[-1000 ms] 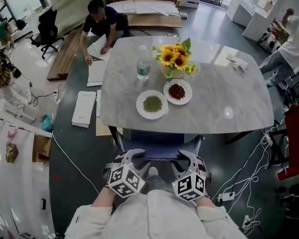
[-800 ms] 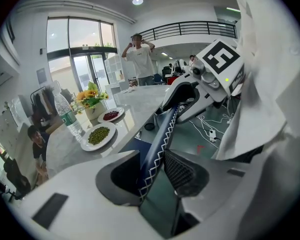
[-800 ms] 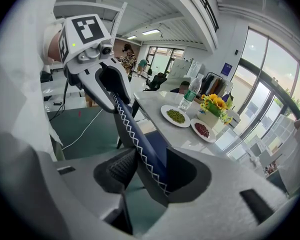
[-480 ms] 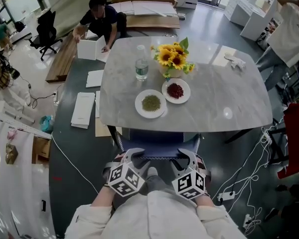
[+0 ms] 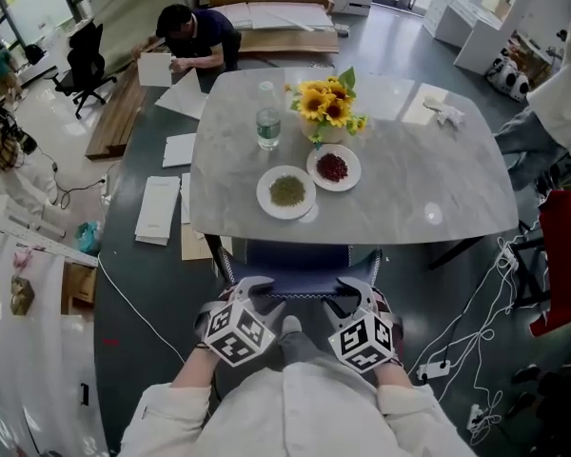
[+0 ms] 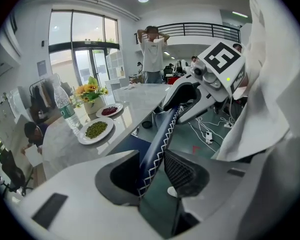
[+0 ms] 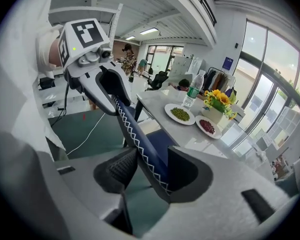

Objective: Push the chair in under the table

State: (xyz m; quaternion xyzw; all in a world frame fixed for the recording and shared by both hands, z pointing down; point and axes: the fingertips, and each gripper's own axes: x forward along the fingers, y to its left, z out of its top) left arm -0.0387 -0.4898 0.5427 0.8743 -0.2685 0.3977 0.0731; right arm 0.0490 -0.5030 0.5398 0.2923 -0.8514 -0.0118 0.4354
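The chair has a dark blue backrest [image 5: 298, 294] with white zigzag stitching, and its seat [image 5: 300, 260] reaches under the near edge of the grey marble table [image 5: 428, 160]. My left gripper [image 5: 250, 288] is shut on the left part of the backrest's top edge, my right gripper [image 5: 347, 291] on the right part. In the left gripper view the backrest [image 6: 162, 134] runs between the jaws of the left gripper [image 6: 152, 171] toward the right gripper [image 6: 182, 101]. The right gripper view shows the backrest [image 7: 135, 139] clamped in the right gripper [image 7: 150, 171], with the left gripper [image 7: 107, 94] further along.
On the table stand two plates, one with green food [image 5: 285, 191] and one with red [image 5: 333, 168], a water bottle [image 5: 267, 122] and a sunflower vase [image 5: 328, 112]. Cables [image 5: 476, 331] trail on the floor at right. White panels [image 5: 160, 208] lie at left, near a crouching person [image 5: 195, 36].
Both grippers and the chair hold still. The person beyond the table has shifted a white panel, and the person at the right edge has moved.
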